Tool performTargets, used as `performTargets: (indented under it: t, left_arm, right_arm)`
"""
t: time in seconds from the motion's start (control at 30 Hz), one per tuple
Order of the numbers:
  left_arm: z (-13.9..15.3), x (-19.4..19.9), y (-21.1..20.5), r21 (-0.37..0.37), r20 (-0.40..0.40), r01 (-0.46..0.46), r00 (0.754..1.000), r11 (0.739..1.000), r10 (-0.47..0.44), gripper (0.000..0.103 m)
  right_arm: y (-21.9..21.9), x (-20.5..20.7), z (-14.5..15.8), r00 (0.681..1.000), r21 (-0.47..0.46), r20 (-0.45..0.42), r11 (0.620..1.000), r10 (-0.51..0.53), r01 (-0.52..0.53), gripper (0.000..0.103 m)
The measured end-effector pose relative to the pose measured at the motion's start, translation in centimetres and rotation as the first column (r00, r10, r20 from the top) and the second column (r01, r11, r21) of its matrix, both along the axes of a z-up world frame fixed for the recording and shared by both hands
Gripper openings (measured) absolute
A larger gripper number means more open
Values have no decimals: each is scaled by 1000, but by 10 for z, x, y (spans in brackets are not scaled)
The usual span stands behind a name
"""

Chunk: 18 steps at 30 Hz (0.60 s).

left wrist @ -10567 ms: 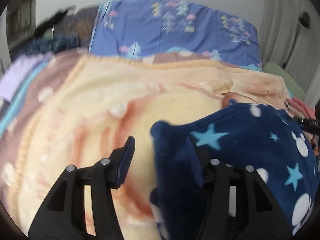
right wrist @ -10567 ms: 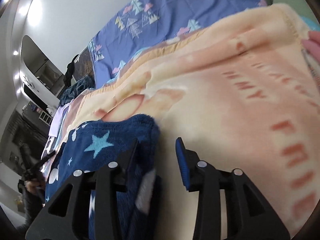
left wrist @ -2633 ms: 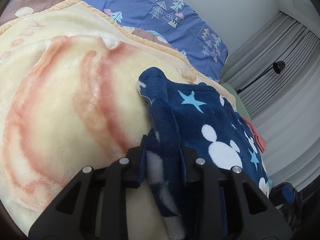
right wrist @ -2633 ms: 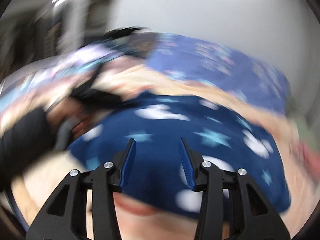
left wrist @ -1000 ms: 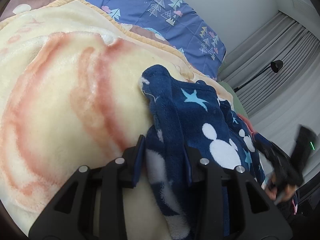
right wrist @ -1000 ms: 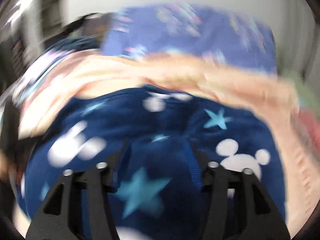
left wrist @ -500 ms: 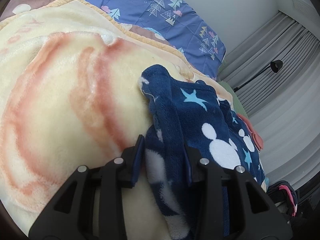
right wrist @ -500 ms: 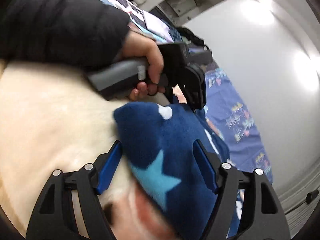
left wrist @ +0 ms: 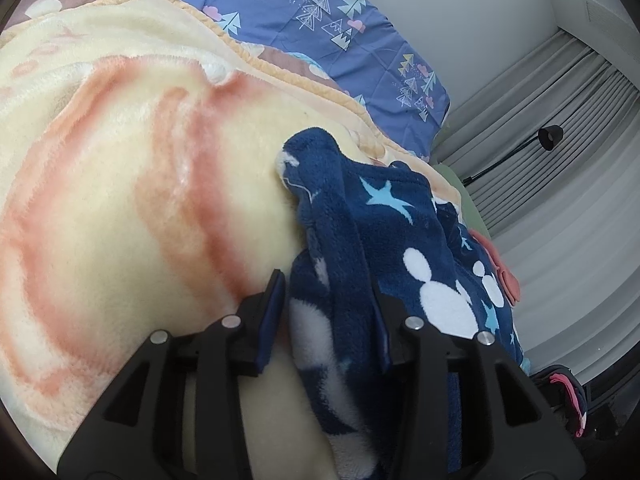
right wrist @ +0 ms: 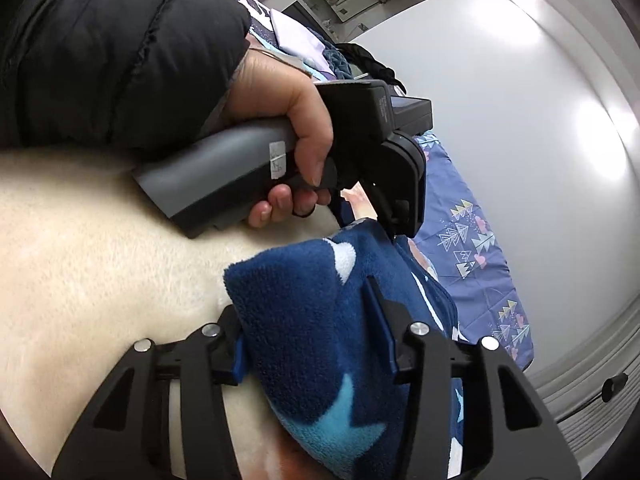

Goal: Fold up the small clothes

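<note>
A navy fleece garment (left wrist: pixel 400 240) printed with light-blue stars and white mouse heads lies on a cream and orange plush blanket (left wrist: pixel 120 200) spread over a bed. In the left wrist view its long axis runs from 6 o'clock up toward 12 o'clock, ending in a bunched tip. The left hand-held gripper (left wrist: pixel 326 316) has the garment's near edge between its jaws, which are opening. The right hand-held gripper (right wrist: pixel 308 336) is closing around a thick folded corner. A black-sleeved hand (right wrist: pixel 280 116) grips the left handle at 11 o'clock.
</note>
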<state>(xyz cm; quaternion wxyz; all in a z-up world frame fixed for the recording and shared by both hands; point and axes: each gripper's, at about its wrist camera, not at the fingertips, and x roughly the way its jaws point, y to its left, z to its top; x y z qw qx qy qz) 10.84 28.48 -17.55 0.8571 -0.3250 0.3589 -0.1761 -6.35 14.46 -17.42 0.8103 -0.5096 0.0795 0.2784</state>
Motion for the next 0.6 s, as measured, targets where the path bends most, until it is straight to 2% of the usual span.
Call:
performTargets:
  t: [0.17, 0.23, 0.27, 0.3, 0.33, 0.43, 0.5, 0.6]
  left_arm:
    - [0, 3, -2, -4, -8, 11, 1000, 1000, -11, 46]
    - [2, 7, -4, 4, -19, 18, 1000, 1000, -17, 46]
    - [4, 7, -4, 10, -18, 18, 1000, 1000, -18, 35]
    - [7, 8, -5, -1, -10, 14, 1000, 1000, -14, 25]
    - [12, 7, -5, -4, -7, -5, 1000, 1000, 5, 24]
    - [36, 1, -13, 31, 39, -38, 999, 999, 37, 22]
    - [61, -1, -24, 53, 81, -44, 996, 998, 39, 22]
    - [98, 1, -43, 86, 130, -29, 991, 996, 18, 22]
  right_arm:
    - [5, -2, 1, 1000, -4, 13, 1000, -8, 8, 48]
    - [6, -5, 1, 1000, 1, 6, 1000, -6, 6, 37]
    - [6, -8, 1, 1000, 7, 11, 1000, -6, 5, 28]
    - [3, -7, 7, 1000, 29, 8, 1000, -3, 2, 25]
    - [0, -7, 13, 1000, 55, -4, 998, -3, 3, 24]
    - [-21, 0, 47, 995, 205, -96, 978, -14, 33, 23]
    - [-39, 6, 73, 990, 310, -143, 949, -19, 63, 23]
    - [-70, 11, 105, 986, 434, -167, 896, -22, 94, 23]
